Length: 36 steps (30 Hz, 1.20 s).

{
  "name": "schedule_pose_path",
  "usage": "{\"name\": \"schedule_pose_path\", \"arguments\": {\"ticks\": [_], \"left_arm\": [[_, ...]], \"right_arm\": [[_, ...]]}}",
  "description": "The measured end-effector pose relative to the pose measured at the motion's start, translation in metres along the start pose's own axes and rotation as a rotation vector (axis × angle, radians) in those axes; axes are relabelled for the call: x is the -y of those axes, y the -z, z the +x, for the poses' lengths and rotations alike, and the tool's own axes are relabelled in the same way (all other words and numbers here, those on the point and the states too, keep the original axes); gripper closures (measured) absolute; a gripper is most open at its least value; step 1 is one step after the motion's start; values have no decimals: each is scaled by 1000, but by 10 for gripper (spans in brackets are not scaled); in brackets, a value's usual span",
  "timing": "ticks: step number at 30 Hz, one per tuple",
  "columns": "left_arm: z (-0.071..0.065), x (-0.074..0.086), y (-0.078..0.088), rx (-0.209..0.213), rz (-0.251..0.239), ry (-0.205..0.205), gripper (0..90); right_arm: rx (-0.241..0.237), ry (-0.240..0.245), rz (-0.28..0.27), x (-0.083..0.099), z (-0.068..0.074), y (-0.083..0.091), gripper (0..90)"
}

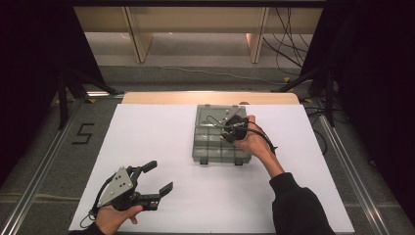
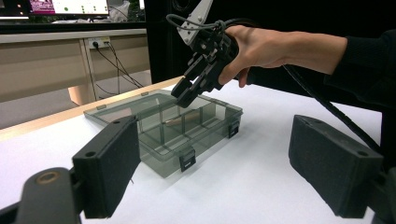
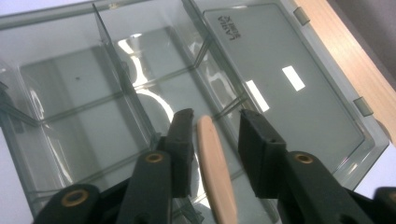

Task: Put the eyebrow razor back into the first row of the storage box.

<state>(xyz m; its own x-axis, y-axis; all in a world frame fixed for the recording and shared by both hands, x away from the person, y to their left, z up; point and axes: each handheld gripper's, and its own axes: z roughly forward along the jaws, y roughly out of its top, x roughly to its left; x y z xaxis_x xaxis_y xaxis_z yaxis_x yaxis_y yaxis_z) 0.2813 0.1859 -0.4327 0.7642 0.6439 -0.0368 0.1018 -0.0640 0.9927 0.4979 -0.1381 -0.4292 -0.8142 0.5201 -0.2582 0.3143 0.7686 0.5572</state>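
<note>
Two tongs are in play, one in each hand. The right tongs (image 1: 230, 131) hang over the far right part of the clear box (image 1: 215, 147), which sits open on the white bench (image 1: 161, 147) with its lid (image 1: 210, 115) lying flat on the far side. Looking along the right tongs (image 3: 214, 122), a thin wooden stick (image 3: 215, 172) lies between the jaws. The jaws stand a little apart, one on each side of the stick, and neither black pad seems to press on it, so the stick looks loose or just let go. The tip of the stick points down into one of the little rooms of the box (image 3: 93, 88), close to a clear wall between two rooms. The left tongs (image 1: 159, 177) rest low at the near left of the bench, well apart from the box, with jaws wide and nothing in them; in their own view the two pads (image 2: 109, 163) stand far apart. I think the step in hand is putting the stick into its room. To do it well, keep the stick tip inside one room and off the thin walls, lower it slowly, and only lift away straight up once it lies flat. A sideways pull could drag the stick out or nudge the light box
</note>
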Motion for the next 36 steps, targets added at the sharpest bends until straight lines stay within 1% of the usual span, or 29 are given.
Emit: {"name": "schedule_pose_path", "arguments": {"ticks": [1,3,4,5,6,7,8,9,11,13,14,15,16,18,19,21,22,24,25,27,28,30,32,35,36], "left_arm": [[0,0,0,-1,0,0,165],[0,0,0,-1,-1,0,165],[0,0,0,-2,-1,-2,165],[0,0,0,-2,-1,-3,165],[0,0,1,-2,-3,-2,165],[0,0,1,-2,-4,-2,165],[0,0,1,-2,-4,-2,165],[0,0,1,-3,-5,-1,165],[0,0,1,-2,-5,-2,165],[0,0,1,-4,-4,0,165],[0,0,0,2,-14,3,165],[0,0,2,-7,-1,-1,165],[0,0,2,-7,0,-1,165],[0,0,2,-6,1,-1,165],[0,0,2,-8,1,-1,165],[0,0,2,-5,-2,0,165],[0,0,2,-5,-3,0,165],[0,0,2,-6,-4,-2,165],[0,0,2,-6,-4,-2,165],[0,0,2,-6,-4,-3,165],[0,0,2,-6,-4,-3,165],[0,0,2,-6,-4,-3,165],[0,0,2,-6,-3,-2,165],[0,-1,2,-7,-4,-4,165],[0,-1,3,-10,1,-4,165]], "right_arm": [[5,-5,-12,0,0,0,607],[-2,-22,-29,-1,0,0,562],[-12,-29,-10,-1,0,3,535],[2,-33,-25,-1,1,3,506],[0,-53,-34,-2,2,4,486],[-20,-46,-19,-2,2,7,468],[-16,-47,-33,-2,2,8,453],[-27,-57,-32,-3,3,11,440],[-15,-67,-60,-4,5,14,406],[-13,-91,-81,-5,7,18,374],[-13,-94,-86,-6,8,20,365],[-13,-97,-95,-7,9,23,353],[-13,-100,-101,-8,11,25,346],[6,-102,-149,-9,13,32,347],[-7,-110,-151,-10,14,35,346],[2,-117,-187,-12,17,39,342],[-10,-116,-191,-12,18,43,340],[-12,-115,-215,-13,21,47,337],[-24,-117,-221,-14,23,50,337],[-26,-125,-247,-15,27,53,337],[-35,-124,-249,-14,29,55,337],[-31,-127,-267,-14,34,56,334],[-30,-118,-269,-13,37,57,323],[-47,-135,-281,-11,42,61,321],[-43,-127,-289,-10,43,62,313]]}}
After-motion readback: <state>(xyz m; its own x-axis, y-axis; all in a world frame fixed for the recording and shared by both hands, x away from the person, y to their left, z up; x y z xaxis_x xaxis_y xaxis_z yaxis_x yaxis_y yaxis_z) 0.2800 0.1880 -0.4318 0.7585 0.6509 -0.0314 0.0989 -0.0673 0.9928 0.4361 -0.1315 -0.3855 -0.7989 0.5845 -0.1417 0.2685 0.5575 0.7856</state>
